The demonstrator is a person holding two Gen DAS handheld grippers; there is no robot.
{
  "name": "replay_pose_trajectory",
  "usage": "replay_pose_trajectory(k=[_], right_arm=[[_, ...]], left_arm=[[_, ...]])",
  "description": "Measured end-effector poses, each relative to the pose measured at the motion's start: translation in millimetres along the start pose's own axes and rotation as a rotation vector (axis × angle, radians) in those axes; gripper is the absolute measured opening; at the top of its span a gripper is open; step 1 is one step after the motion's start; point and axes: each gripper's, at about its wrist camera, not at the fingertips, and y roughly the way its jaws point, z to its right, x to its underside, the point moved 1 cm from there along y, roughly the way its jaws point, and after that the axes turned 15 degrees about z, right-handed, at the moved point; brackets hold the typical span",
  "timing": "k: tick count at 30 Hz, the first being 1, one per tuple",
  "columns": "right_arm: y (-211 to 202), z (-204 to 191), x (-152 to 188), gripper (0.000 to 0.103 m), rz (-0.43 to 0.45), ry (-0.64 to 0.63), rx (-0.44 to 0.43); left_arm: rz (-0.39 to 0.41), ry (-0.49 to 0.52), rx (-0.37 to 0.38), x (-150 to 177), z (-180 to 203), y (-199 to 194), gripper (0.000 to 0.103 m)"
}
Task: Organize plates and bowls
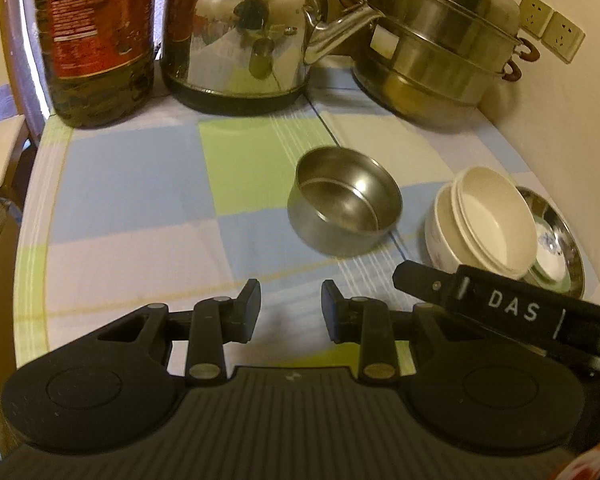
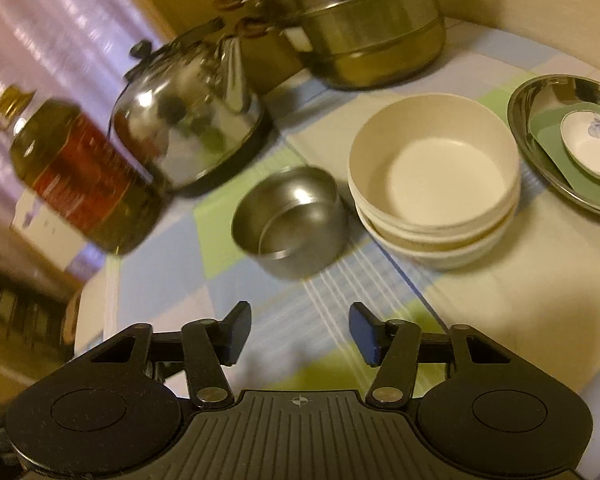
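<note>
A small steel bowl (image 1: 342, 202) (image 2: 290, 222) stands alone on the checked cloth. To its right is a stack of cream bowls (image 1: 486, 224) (image 2: 434, 184). Further right a steel plate (image 1: 562, 240) (image 2: 540, 92) holds a green mat (image 2: 548, 148) and a small white flowered dish (image 1: 552, 256) (image 2: 592, 148). My left gripper (image 1: 291, 312) is open and empty, short of the steel bowl. My right gripper (image 2: 300, 336) is open and empty, short of the steel bowl; its body (image 1: 500, 308) shows at the right of the left wrist view.
A steel kettle (image 1: 236, 36) (image 2: 188, 120), an oil bottle (image 1: 100, 40) (image 2: 80, 172) and a stacked steamer pot (image 1: 440, 48) (image 2: 360, 20) stand along the back. A wall with sockets (image 1: 552, 28) is at the right. The table edge (image 1: 32, 240) is at the left.
</note>
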Motion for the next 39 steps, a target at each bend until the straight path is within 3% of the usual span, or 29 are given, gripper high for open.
replay_pose_trajectory(k=[9,18,29,39], right_arm=[[34.7,-3.0,-1.6,0.041,0.07,0.113,0.073],[57.7,-4.1,-2.8,0.04,0.113,0.141,0.123],[76.9,-4.0,-2.0,0.033,0.12,0.117,0.189],[85.0,-3.2,-0.2,0.019,0.111,0.066,0.213]], left_arm=[[0.018,-0.017,0.05,-18.9,-9.8,39.5,0.029],[0.008,-0.007,0.093,-26.7,-11.2,76.9,0.025],[0.002,0.002,0.15,-31.7,-14.7,105.2,0.025],[-0.012,0.015,0.17,-28.8,-9.1,116.8,0.016]])
